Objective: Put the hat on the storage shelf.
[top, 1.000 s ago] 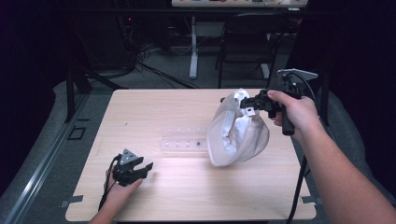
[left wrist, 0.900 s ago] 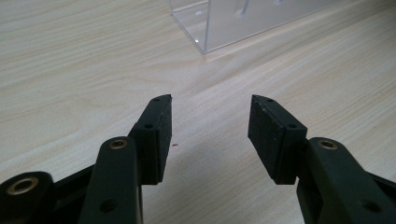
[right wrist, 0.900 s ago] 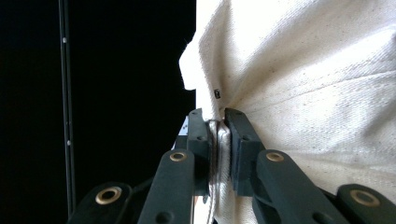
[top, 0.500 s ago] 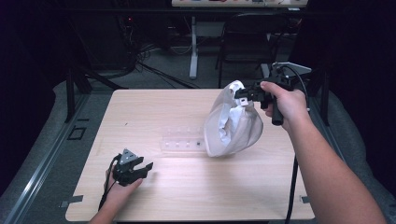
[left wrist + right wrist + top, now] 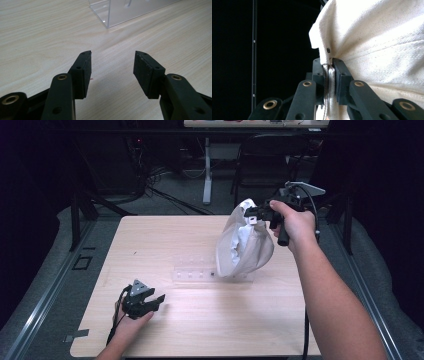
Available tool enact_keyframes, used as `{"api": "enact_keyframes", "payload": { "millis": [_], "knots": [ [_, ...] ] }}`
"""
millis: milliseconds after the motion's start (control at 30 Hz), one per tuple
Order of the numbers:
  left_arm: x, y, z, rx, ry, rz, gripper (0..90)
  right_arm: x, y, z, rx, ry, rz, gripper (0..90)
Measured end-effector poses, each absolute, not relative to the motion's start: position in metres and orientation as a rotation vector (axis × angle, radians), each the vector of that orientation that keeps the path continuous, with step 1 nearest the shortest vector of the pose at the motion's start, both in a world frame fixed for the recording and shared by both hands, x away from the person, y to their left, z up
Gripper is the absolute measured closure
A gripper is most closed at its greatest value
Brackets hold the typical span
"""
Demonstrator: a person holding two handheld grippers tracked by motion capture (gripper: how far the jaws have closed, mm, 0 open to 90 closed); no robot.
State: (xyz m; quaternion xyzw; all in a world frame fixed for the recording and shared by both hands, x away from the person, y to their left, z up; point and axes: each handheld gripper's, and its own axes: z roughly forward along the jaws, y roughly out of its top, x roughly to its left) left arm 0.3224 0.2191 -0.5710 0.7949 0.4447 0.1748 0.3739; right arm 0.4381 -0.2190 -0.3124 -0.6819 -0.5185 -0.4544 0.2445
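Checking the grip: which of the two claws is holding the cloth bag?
The right claw, shut on the bag and lifting it; the left claw is open and empty.

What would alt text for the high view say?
A person's right tool pinches the top edge of a white cloth bag held up over a wooden table. The left tool rests open near a clear plastic rack.
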Motion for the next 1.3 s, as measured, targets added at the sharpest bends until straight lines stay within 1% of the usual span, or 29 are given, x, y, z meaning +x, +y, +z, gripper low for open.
{"api": "enact_keyframes", "payload": {
  "millis": [600,867,1033,1167,1300],
  "knots": [
    [0.323,0.218,-0.571,2.030,1.136,0.445,49.1,0.450,-0.203,-0.325,-1.920,-1.388,-1.244,81.6],
    [0.321,0.212,-0.564,2.029,1.101,0.448,49.1,0.452,-0.199,-0.327,-1.910,-1.394,-1.242,81.5],
    [0.321,0.194,-0.555,2.019,1.041,0.453,49.1,0.451,-0.196,-0.327,-1.901,-1.405,-1.240,81.5],
    [0.322,0.169,-0.542,2.033,0.957,0.498,48.7,0.451,-0.195,-0.327,-1.900,-1.412,-1.228,81.5],
    [0.326,0.141,-0.531,2.049,0.888,0.514,48.0,0.451,-0.194,-0.327,-1.897,-1.416,-1.229,81.5]
  ]
}}
